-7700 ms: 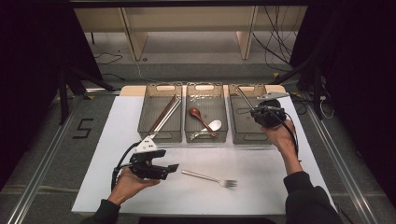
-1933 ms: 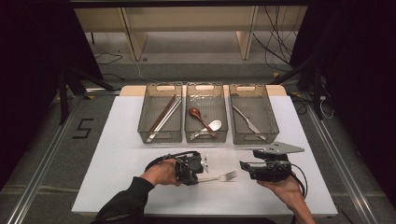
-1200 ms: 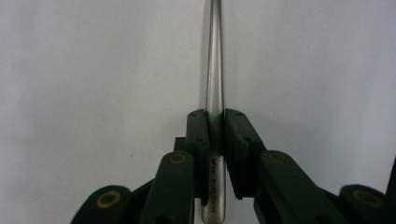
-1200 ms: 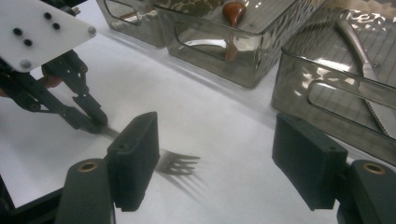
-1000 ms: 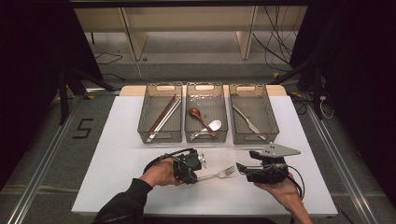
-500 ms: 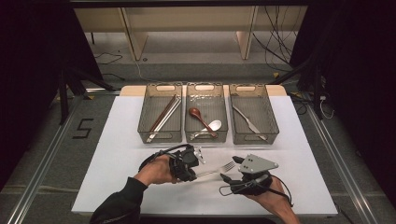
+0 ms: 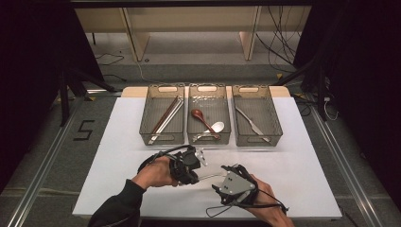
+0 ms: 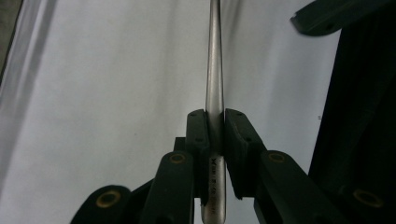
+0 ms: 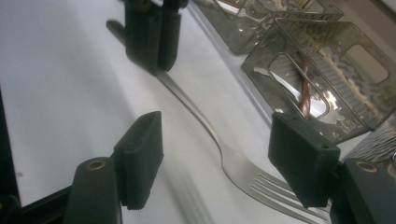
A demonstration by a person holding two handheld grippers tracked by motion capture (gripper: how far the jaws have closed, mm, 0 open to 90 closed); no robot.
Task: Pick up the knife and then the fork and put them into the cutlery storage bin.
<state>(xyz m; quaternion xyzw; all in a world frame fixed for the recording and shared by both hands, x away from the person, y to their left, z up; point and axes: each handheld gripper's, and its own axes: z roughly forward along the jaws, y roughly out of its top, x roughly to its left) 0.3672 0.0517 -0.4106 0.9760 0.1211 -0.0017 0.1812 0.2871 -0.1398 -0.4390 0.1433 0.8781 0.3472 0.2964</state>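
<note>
Earlier the slim silver metal fork [image 9: 219, 144] lay flat on the white table; now the left gripper [image 8: 215, 135] has clamped its handle and raised it slightly. The right gripper [image 9: 215, 158] has moved across from the right, its jaws just narrowing, still apart astride the fork's neck.
</note>
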